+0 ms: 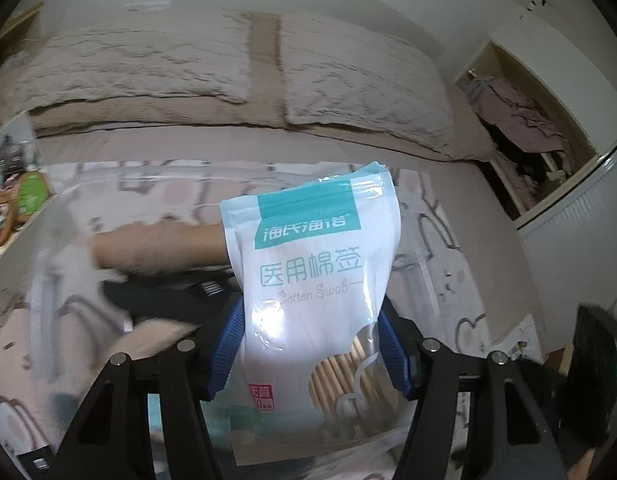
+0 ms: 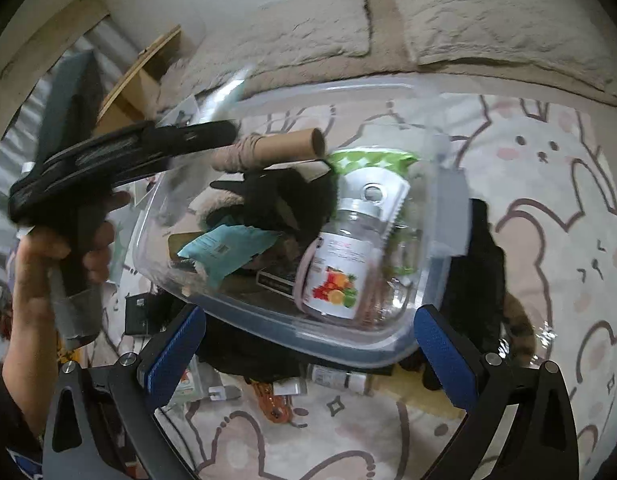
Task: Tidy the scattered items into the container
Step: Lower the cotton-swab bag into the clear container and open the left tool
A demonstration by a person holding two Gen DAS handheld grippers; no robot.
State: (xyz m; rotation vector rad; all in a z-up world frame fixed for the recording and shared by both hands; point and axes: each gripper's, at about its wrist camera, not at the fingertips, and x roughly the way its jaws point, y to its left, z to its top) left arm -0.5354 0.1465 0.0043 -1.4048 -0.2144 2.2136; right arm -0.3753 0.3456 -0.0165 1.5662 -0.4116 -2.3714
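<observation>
The left gripper (image 1: 312,344) clamps its blue pads (image 1: 228,344) on both sides of a white and teal pouch of cotton swabs (image 1: 308,280), held upright above a clear plastic container (image 1: 64,216). Wooden swab sticks show through a window low on the pouch. From the right wrist view, the right gripper (image 2: 308,356) stands wide with nothing between its blue pads (image 2: 444,352), hanging over the near rim of the same clear plastic container (image 2: 348,344), which sits on a bunny-print blanket (image 2: 548,200) on a bed. Inside the container lie a cardboard tube (image 2: 284,144) at the far side, a black fuzzy item (image 2: 292,196) in the middle, a teal packet (image 2: 224,248) toward the left wall, and a jar with a fruit label (image 2: 340,272) on the right. A person's hand (image 2: 48,264) grips the left tool's handle at the left edge. Small items lie scattered on the blanket by the container's near edge
</observation>
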